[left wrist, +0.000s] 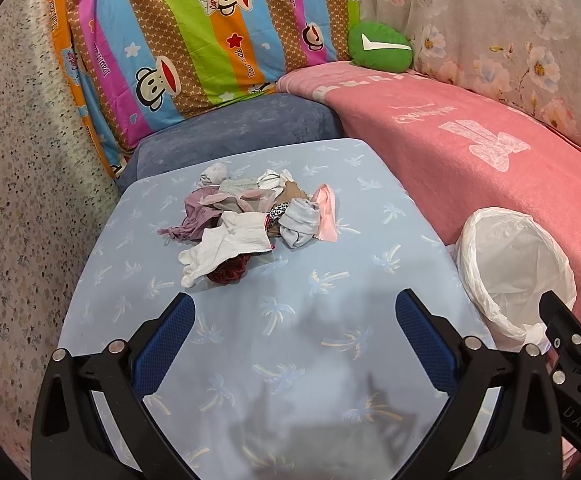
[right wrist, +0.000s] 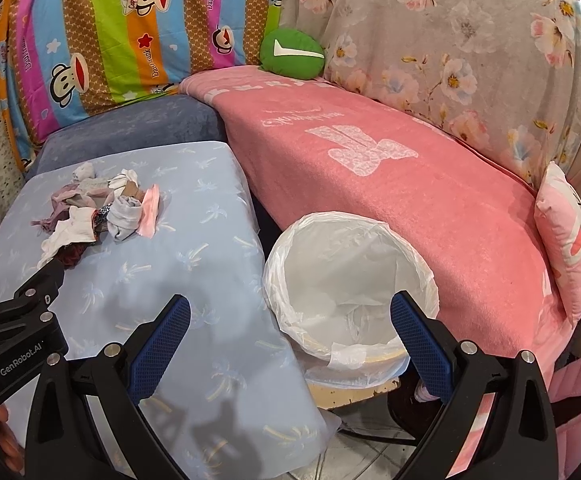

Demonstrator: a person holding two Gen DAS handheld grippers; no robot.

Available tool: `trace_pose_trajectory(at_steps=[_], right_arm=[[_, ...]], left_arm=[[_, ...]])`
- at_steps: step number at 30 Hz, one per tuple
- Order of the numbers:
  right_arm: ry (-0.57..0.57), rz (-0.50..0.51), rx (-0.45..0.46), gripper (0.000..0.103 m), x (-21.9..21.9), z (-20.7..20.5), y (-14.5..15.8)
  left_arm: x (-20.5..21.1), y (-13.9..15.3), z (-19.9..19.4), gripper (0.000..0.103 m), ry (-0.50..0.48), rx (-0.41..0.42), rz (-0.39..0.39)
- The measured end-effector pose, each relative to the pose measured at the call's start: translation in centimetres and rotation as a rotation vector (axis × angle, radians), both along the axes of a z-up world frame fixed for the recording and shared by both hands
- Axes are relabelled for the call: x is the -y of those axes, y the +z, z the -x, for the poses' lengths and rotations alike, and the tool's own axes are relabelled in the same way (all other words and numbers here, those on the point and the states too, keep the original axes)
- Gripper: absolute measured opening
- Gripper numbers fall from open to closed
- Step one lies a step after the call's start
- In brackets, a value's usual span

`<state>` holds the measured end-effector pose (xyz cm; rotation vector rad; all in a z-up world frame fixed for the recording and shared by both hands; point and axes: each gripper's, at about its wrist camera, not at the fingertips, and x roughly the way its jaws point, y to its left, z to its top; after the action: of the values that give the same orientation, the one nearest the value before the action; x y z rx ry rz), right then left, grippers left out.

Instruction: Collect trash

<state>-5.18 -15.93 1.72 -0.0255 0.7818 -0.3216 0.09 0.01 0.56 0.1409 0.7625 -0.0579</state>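
1. The lower part of the round waste bin lined with a thin, crinkled white plastic bag [right wrist: 350, 280] is hidden behind the table edge and the right tongs; in the left wrist view its near rim [left wrist: 514, 280] is cut off by the black frame of the other tool.
2. The single pieces within the heap of small crumpled cloth scraps and socks [left wrist: 250, 220] are hard to tell apart: a white ribbed sock, a pale pink piece, grey knits, a mauve strip and a dark red bundle are made out, the rest being overlapped.
3. The heap is seen to lie on the table covered with a smooth light-blue cloth printed with palm trees [left wrist: 290, 340], toward its far half [right wrist: 102, 216].
4. A fuzzy pink blanket [right wrist: 410, 184] is spread over the seat beside the table, with a round green plush cushion [left wrist: 380, 46] at its far end and striped cartoon-monkey fabric [left wrist: 194, 32] hung behind.
5. The left tongs [left wrist: 294, 312] are held wide apart and empty above bare cloth, the heap lying just beyond the blue textured tips.
6. The right tongs [right wrist: 290, 312] are likewise spread and empty, the bin mouth being framed between the fingers, the heap well off to their left.
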Motion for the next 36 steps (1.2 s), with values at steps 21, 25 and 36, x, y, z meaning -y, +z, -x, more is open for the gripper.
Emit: trace_pose_trajectory(at_steps=[21, 25, 36], right_arm=[[-0.003, 0.005, 0.013, 0.098, -0.2, 0.7, 0.5], [-0.003, 0.007, 0.014, 0.098, -0.2, 0.8, 0.7], [-0.004, 0.010, 0.016, 0.098, -0.2, 0.8, 0.9]], left_arm=[[0.1, 0.5, 0.7, 0.096, -0.005, 0.019, 0.003], [0.2, 0.6, 0.7, 0.096, -0.005, 0.021, 0.005], [0.2, 0.6, 0.8, 0.096, -0.005, 0.022, 0.006]])
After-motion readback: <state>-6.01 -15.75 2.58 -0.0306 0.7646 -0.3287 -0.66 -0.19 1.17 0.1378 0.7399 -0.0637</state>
